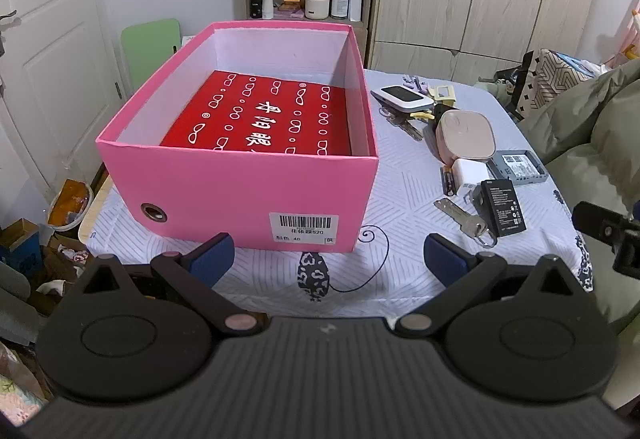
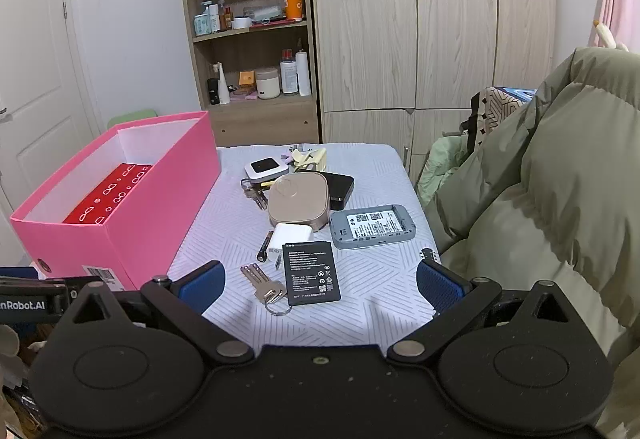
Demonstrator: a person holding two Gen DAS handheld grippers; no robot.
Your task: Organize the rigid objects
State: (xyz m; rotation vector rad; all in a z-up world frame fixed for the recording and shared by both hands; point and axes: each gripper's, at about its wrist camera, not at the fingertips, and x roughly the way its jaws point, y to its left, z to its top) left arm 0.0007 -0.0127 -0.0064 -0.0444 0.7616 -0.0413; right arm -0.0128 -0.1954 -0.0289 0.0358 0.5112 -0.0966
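Nearby, open pink box with red printed liner, both tongs spread empty

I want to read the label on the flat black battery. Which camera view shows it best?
The right wrist view shows the black battery best: it lies face up, near the camera, its whole printed label facing the lens. The left wrist view shows the same battery off to the side, smaller and slanted, with its print too small to read.
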